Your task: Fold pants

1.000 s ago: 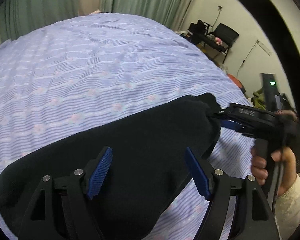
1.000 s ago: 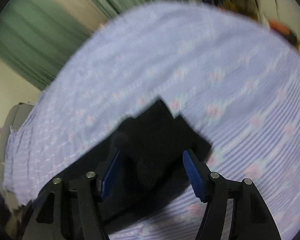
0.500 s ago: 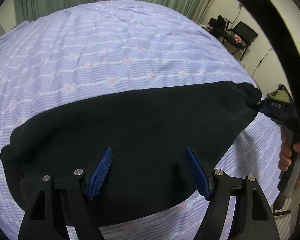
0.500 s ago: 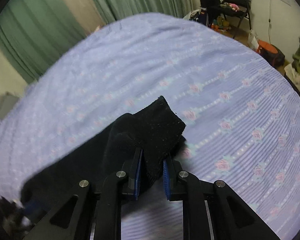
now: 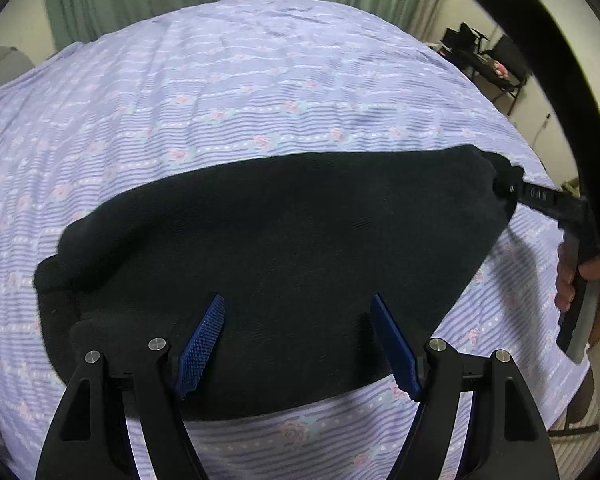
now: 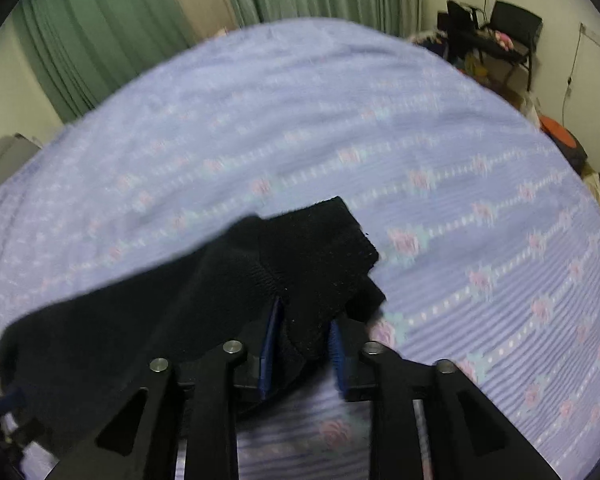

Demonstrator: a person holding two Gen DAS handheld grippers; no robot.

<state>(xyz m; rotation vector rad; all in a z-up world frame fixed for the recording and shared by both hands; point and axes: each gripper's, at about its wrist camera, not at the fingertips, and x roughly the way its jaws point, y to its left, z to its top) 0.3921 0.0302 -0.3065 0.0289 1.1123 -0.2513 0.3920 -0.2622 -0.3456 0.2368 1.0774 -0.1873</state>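
Black pants lie spread across the lilac flowered bedsheet. My left gripper hovers open over their near edge, its blue pads wide apart and pressing on nothing. At the far right, my right gripper holds the pants' corner, with a person's hand on its handle. In the right wrist view, a thick bunch of the pants fills the gap in my right gripper. Its jaws are opening, and the fabric still touches both pads.
The bedsheet covers the whole bed. Green curtains hang behind it. A black chair and desk with clutter stand at the far right by the wall, and an orange thing lies on the floor.
My right gripper closed on the pants' corner, then its jaws widened a little. The pants were drawn out flatter towards the right. My left gripper shifted over them and stayed open.
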